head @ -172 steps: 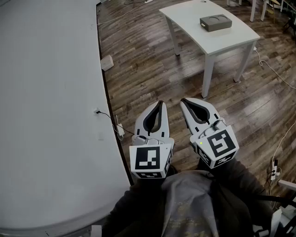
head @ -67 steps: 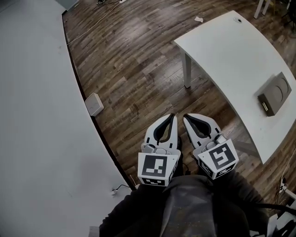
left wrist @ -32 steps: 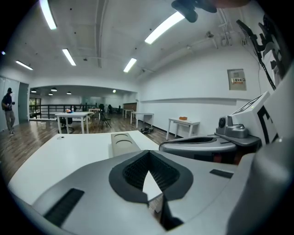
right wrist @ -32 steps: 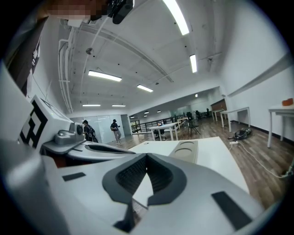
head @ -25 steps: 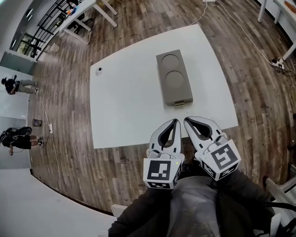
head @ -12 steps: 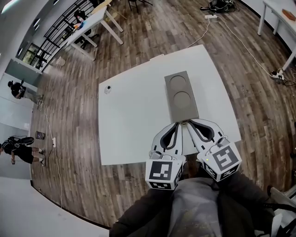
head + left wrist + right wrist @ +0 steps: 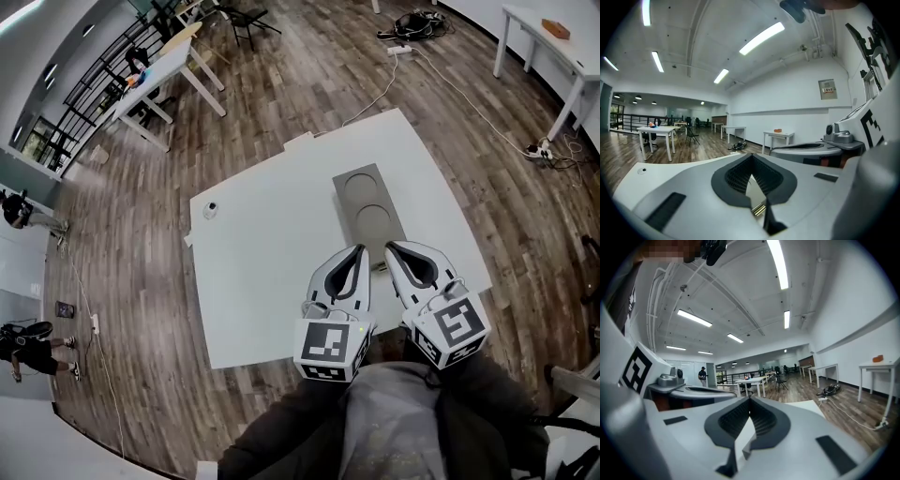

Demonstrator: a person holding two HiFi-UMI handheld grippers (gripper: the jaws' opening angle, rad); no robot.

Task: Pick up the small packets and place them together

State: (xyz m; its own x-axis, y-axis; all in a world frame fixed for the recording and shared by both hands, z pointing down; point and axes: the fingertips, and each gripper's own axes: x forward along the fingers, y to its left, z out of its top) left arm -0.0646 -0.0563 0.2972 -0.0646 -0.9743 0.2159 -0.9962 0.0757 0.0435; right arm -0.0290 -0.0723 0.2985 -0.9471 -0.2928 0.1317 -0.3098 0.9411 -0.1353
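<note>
The small packets are not showing clearly in any view, so I cannot tell where they are lying. A grey tray point(image 7: 368, 208) with two round hollows is lying flat on the white table point(image 7: 262, 272), right of the middle, its long side running away from the person. The left gripper point(image 7: 359, 249) and the right gripper point(image 7: 389, 246) are hovering side by side above the tray's near end, pointing forward. Both are clenched on nothing, and in each gripper view the dark pads point(image 7: 736, 176) point(image 7: 729, 420) are meeting at their tips. A small round object point(image 7: 210, 210) is sitting near the table's left edge, well apart from the tray. Around the table, a wooden floor point(image 7: 281, 84) is spreading out, with another white table point(image 7: 169, 70) standing at the upper left and cables point(image 7: 412, 23) lying at the top.
</note>
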